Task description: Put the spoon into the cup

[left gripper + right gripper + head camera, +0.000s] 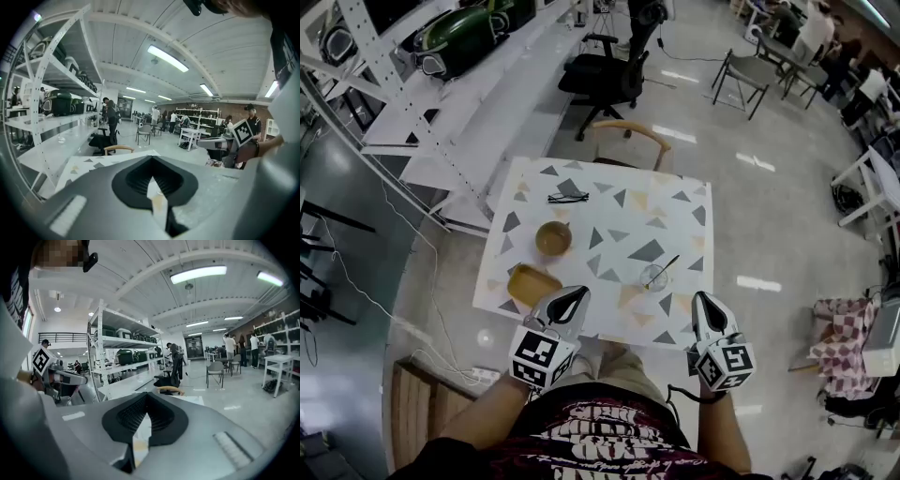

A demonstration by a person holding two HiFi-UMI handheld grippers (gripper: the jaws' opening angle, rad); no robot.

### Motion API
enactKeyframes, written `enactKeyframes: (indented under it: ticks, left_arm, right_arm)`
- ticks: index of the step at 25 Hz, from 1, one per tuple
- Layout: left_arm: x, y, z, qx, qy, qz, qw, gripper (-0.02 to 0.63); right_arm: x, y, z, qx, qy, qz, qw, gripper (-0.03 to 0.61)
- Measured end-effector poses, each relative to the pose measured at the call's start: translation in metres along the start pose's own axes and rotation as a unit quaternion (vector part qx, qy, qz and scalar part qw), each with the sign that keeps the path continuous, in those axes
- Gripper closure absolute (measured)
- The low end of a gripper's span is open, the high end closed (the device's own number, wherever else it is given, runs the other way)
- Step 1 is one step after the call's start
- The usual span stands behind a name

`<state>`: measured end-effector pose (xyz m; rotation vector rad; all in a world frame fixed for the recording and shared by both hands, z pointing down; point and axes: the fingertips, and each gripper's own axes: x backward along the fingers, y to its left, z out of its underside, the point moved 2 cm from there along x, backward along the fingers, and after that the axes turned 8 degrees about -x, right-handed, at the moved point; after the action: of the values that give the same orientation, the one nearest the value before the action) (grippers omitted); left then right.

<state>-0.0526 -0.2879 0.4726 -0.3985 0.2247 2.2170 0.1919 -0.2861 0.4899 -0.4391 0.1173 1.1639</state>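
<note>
A clear glass cup (654, 277) stands on the right half of the white table (675, 211) with its triangle pattern. A dark spoon (664, 269) stands in the cup, its handle leaning up to the right over the rim. My left gripper (573, 302) hovers over the table's near edge, left of the cup, its jaws shut and holding nothing. My right gripper (705, 306) is near the front right corner, below and right of the cup, also shut and holding nothing. Both gripper views look over the shut jaws, left (151, 161) and right (146, 397), across the room; the cup is hidden there.
A brown bowl (553, 238) sits mid-left on the table and a yellow dish (532, 284) lies near the left gripper. Folded glasses (568, 196) lie at the far side. A wooden chair (626, 131) stands behind the table and white shelving (412, 103) on the left.
</note>
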Motion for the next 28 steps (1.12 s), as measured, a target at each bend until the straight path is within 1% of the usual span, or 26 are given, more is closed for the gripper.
enactKeyframes:
  ticks: [7, 10, 13, 17, 21, 25, 28]
  left_arm:
    - [0.057, -0.009, -0.042, -0.022, -0.07, -0.016, 0.9972, 0.614]
    - [0.073, -0.021, -0.05, -0.03, -0.086, -0.01, 0.9958, 0.614]
    - [0.08, -0.032, -0.049, -0.03, -0.089, -0.002, 0.9956, 0.614]
    - [0.078, -0.048, -0.049, -0.029, -0.088, 0.006, 0.9957, 0.614]
    - [0.069, -0.062, -0.059, -0.031, -0.093, -0.001, 0.9952, 0.614]
    - [0.054, -0.08, -0.069, -0.03, -0.088, -0.011, 0.9956, 0.614]
    - [0.04, -0.098, -0.081, -0.029, -0.096, -0.011, 0.9949, 0.614]
  right_arm:
    - [0.067, 0.05, -0.046, 0.035, -0.059, -0.03, 0.997, 0.551]
    - [0.091, 0.063, -0.055, 0.045, -0.077, -0.03, 0.996, 0.551]
    - [0.106, 0.069, -0.055, 0.05, -0.083, -0.025, 0.995, 0.551]
    - [0.123, 0.065, -0.054, 0.056, -0.079, -0.018, 0.995, 0.551]
    - [0.134, 0.047, -0.054, 0.053, -0.079, -0.017, 0.995, 0.551]
    - [0.136, 0.027, -0.063, 0.051, -0.078, -0.03, 0.995, 0.551]
    - [0.136, 0.014, -0.074, 0.063, -0.078, -0.046, 0.994, 0.551]
